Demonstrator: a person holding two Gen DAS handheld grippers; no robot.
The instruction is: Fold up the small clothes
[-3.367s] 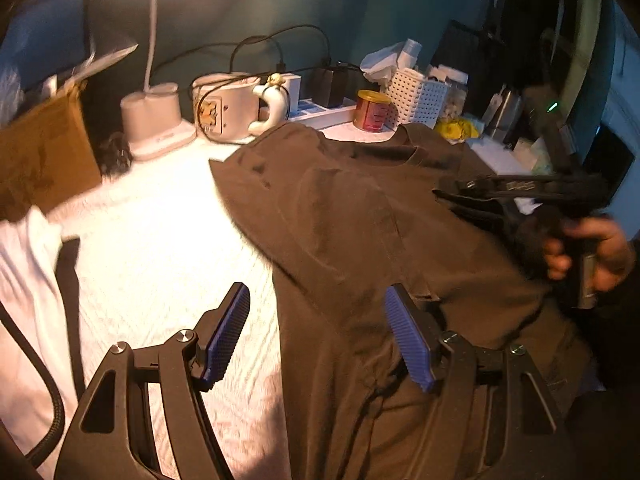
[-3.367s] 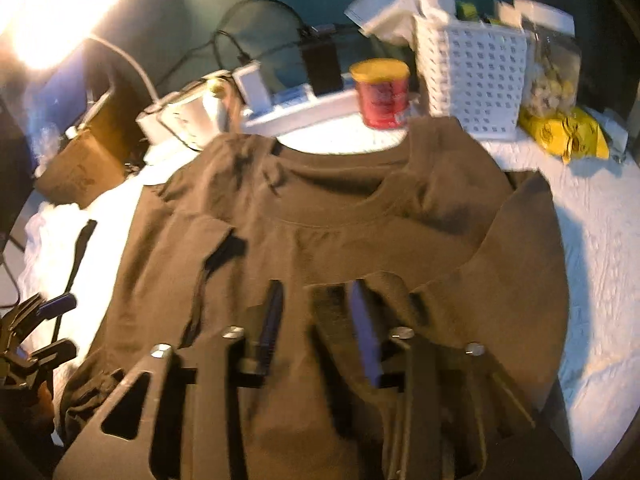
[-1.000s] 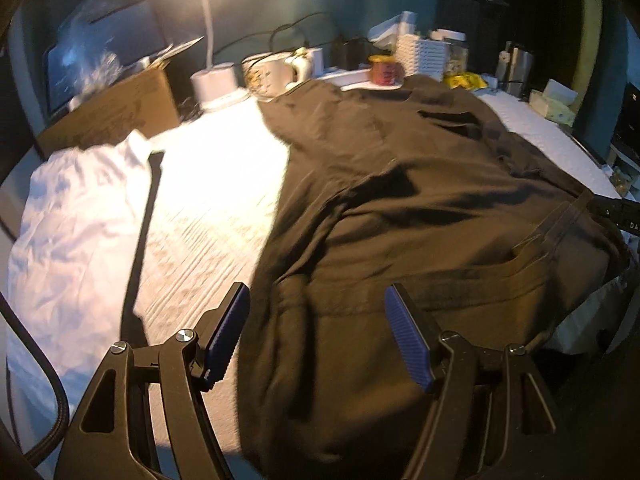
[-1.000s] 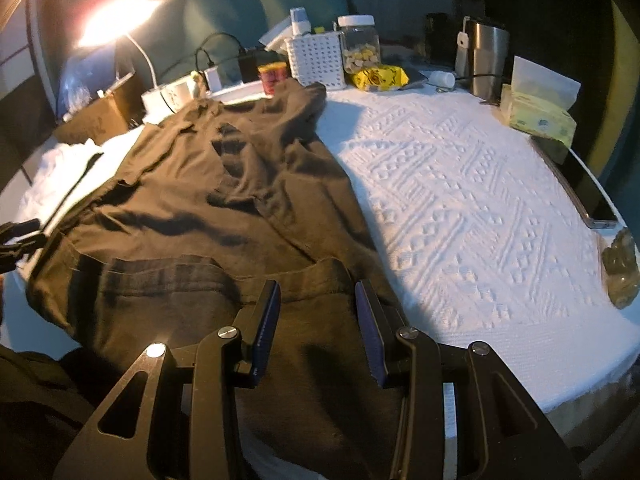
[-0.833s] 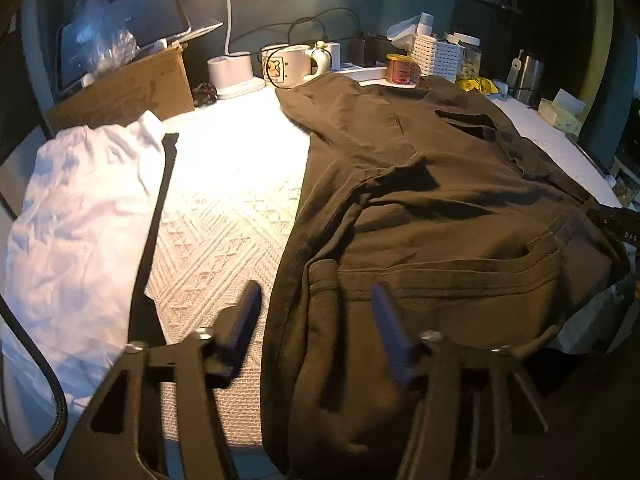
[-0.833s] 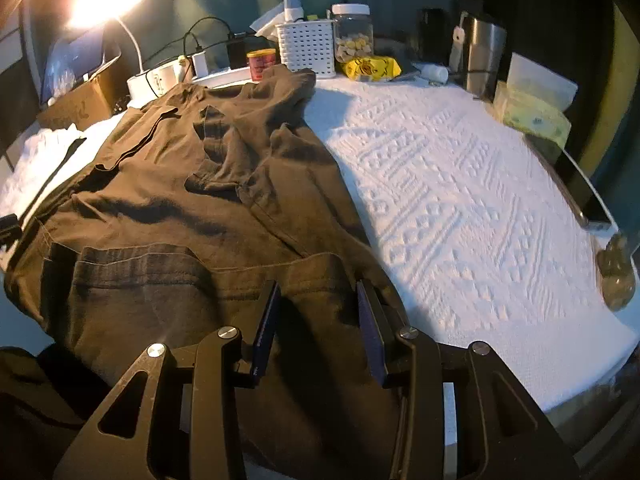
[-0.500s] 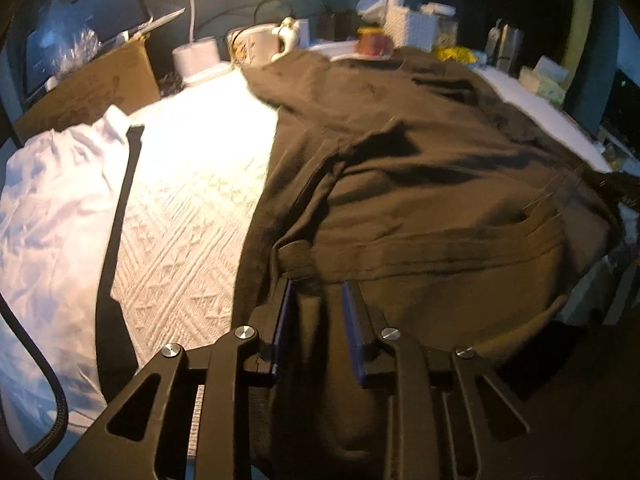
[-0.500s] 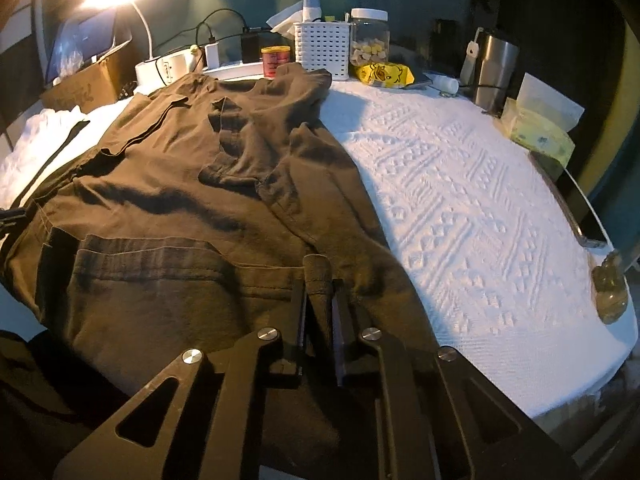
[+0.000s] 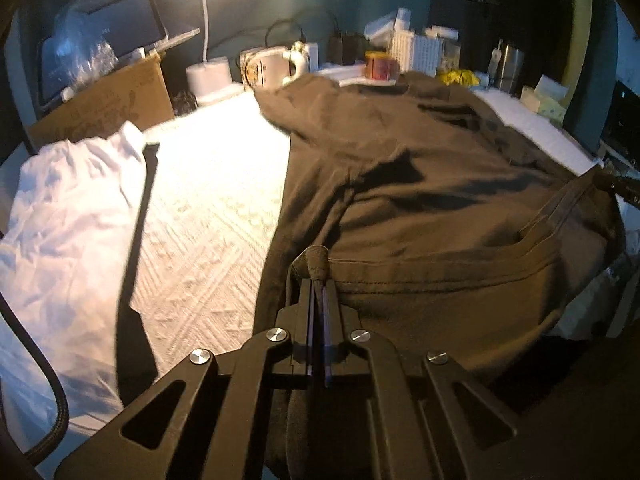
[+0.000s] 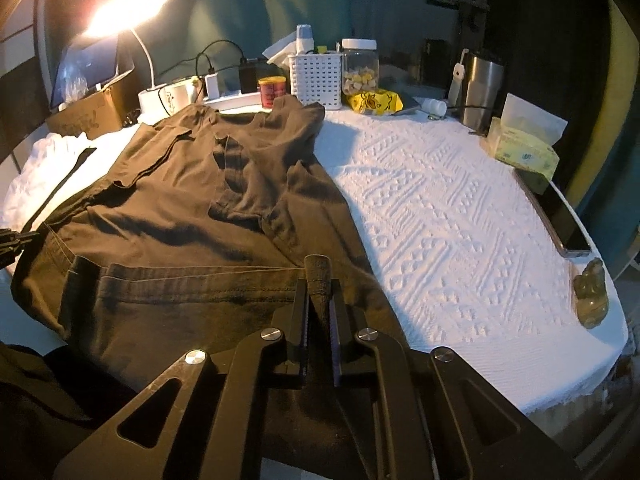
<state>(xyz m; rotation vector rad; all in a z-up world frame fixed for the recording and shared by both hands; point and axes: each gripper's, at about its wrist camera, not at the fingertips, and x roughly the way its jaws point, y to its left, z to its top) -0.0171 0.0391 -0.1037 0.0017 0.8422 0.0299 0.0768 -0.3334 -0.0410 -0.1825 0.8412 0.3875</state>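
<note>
Both grippers, spread a second ago, now pinching brown shirt (image 9: 420,208) hem: left gripper (image 9: 319,280) clamping left corner, right gripper (image 10: 319,288) closing on right corner. Shirt lying on worktop (image 10: 460,216), ready for lifting into fold.

Both cams ride right on the grippers, looking forward and down along the jaws, super close to the near hem of the brown shirt (image 9: 420,184). Left one sits at the shirt's left corner and faces the lamp base (image 9: 209,77). Right one sits at the right corner, seeing the bare white spread (image 10: 460,220). Both catch the shirt, red tin (image 10: 272,92) and white basket (image 10: 316,80).
</note>
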